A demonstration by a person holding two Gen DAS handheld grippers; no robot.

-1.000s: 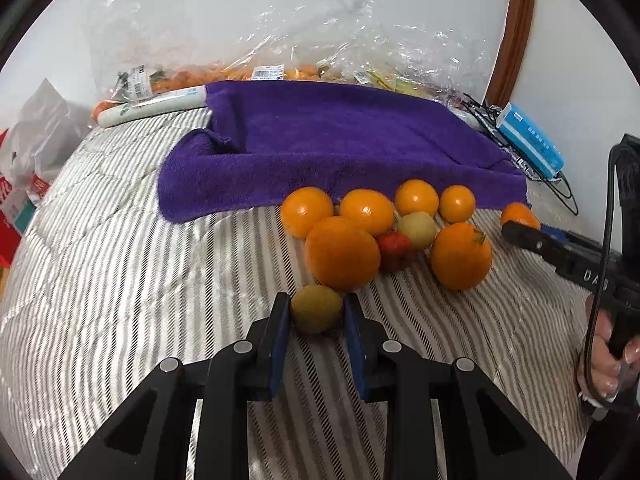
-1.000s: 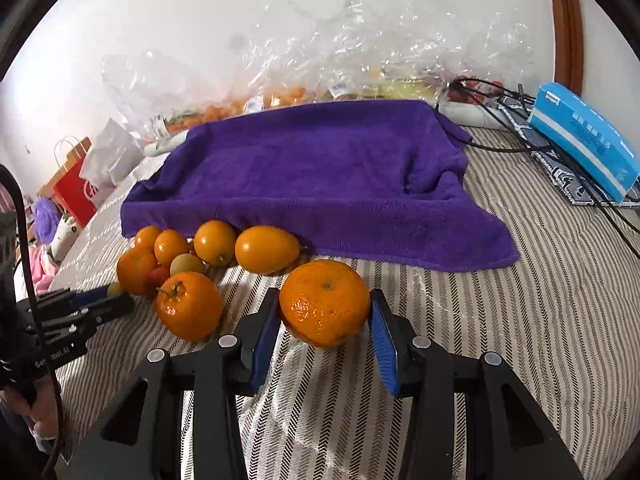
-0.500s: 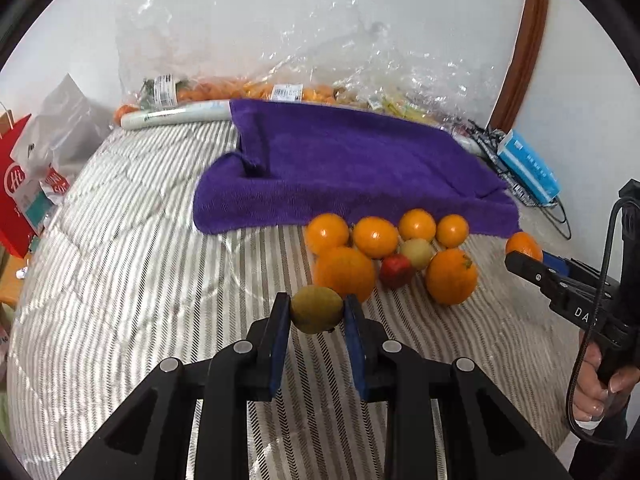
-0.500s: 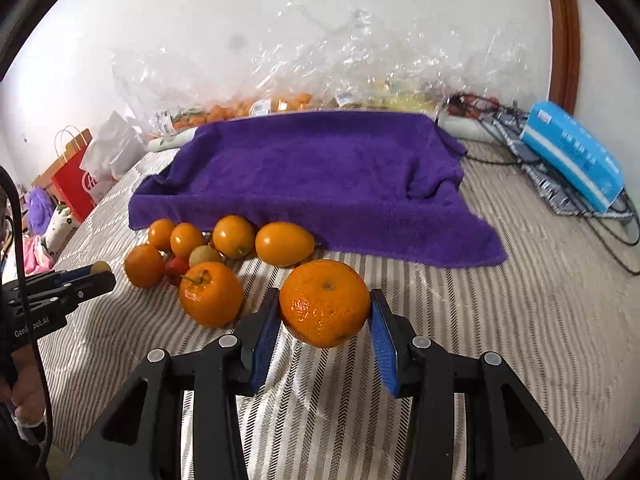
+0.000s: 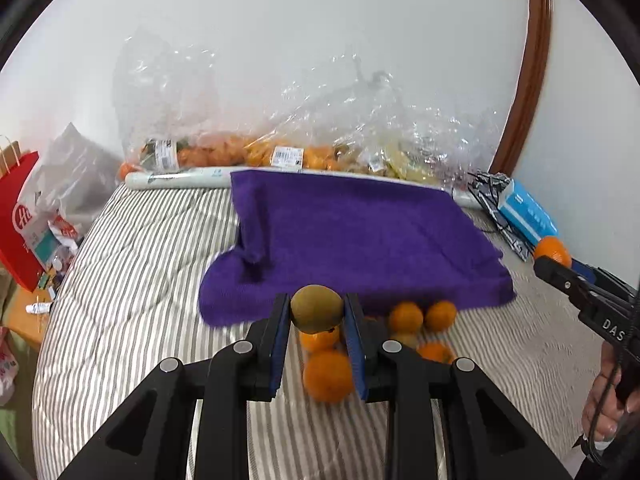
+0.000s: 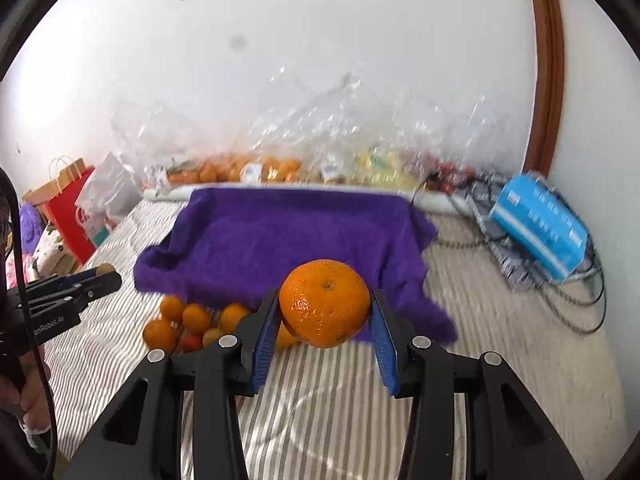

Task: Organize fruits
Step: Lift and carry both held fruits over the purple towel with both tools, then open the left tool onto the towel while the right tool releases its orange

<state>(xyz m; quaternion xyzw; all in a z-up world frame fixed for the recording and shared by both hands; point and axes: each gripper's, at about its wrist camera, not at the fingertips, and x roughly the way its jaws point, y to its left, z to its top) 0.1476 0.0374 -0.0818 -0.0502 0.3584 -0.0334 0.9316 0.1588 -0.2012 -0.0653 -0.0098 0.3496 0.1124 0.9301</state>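
Observation:
My left gripper (image 5: 317,310) is shut on a small olive-green fruit (image 5: 317,307), held up off the striped bed. My right gripper (image 6: 325,309) is shut on a large orange (image 6: 325,304), also lifted. Below them a cluster of oranges (image 5: 327,376) (image 6: 196,318) with a small red fruit (image 6: 191,342) lies on the bedspread at the near edge of a purple towel (image 5: 352,236) (image 6: 288,240). In the left wrist view the right gripper (image 5: 558,262) shows at the far right with its orange (image 5: 554,250). In the right wrist view the left gripper (image 6: 102,274) shows at the far left.
Clear plastic bags of fruit (image 5: 280,152) line the wall behind the towel. A blue box (image 6: 540,224) and black cables (image 6: 580,296) lie at the right. Red and white shopping bags (image 5: 20,216) stand off the bed's left side. A person's hand (image 5: 604,420) holds the right gripper.
Both grippers have risen with their fruit, so the fruit cluster and the towel now sit lower and farther in both views. Neither grip has changed.

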